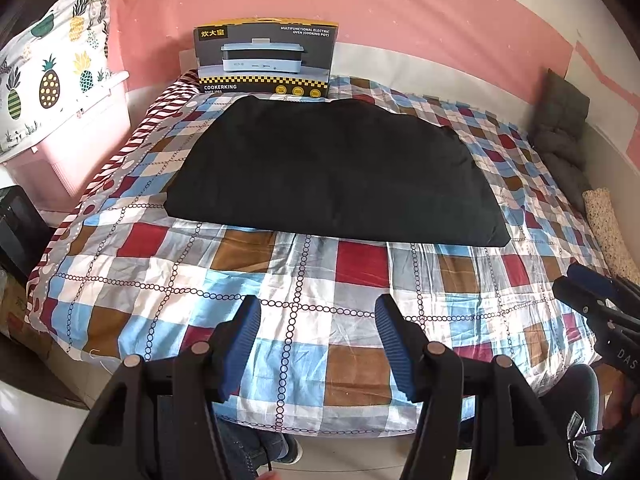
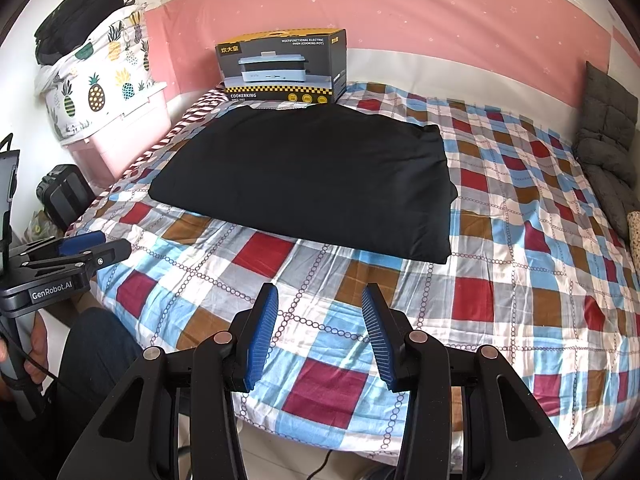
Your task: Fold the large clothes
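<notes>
Both grippers [image 1: 318, 312] [image 2: 320, 300] gape empty; only the right view shows the black bundle [image 2: 76, 20].

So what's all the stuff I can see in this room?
black garment: one, black, folded flat in the middle of the bed
bedspread: one, checked red, blue, brown and white, covering the bed
cooker box: one, dark with yellow trim, at the far edge by the pink wall
pineapple cloth: one, white with pineapples, over a pink bin, left
grey cushion: one, grey, right edge
black bag: one, on the floor, left
left tongs: blue pads, open, empty, above the near edge
right tongs: blue pads, open, empty
hand: one, gripping the left handle
</notes>
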Motion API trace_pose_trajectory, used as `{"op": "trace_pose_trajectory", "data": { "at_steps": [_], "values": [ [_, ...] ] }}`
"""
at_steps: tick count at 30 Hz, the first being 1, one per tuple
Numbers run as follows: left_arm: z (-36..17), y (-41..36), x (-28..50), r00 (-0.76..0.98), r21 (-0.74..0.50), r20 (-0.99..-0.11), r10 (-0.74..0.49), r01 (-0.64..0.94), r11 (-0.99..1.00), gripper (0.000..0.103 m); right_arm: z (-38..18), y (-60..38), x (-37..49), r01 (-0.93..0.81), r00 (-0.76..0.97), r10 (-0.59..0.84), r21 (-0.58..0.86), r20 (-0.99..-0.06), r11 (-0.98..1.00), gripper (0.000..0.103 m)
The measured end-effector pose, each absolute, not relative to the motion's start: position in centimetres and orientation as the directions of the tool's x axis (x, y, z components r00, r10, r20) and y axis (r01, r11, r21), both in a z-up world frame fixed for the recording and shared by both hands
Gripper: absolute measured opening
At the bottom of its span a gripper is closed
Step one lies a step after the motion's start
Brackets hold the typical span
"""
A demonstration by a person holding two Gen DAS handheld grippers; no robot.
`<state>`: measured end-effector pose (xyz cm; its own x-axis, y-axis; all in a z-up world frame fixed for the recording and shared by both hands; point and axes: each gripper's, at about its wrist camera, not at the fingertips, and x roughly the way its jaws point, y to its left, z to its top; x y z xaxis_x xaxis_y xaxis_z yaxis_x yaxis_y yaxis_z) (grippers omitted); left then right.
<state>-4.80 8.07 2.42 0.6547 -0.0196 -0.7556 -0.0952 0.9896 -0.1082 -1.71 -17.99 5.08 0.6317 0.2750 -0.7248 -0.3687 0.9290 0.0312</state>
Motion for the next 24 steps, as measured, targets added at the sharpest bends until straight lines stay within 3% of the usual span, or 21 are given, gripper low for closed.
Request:
{"op": "trace_pose_trajectory", "data": {
  "at_steps": [24],
  "values": [
    [2.21, 8.16, -4.90, 0.643, -0.120, -0.765, -0.031, -0.094, 0.988, 0.061, 4.84, -18.29, -1.86, -0.378, 0.627, 0.279, 0.028, -0.727, 0.925, 0.045]
  ]
}}
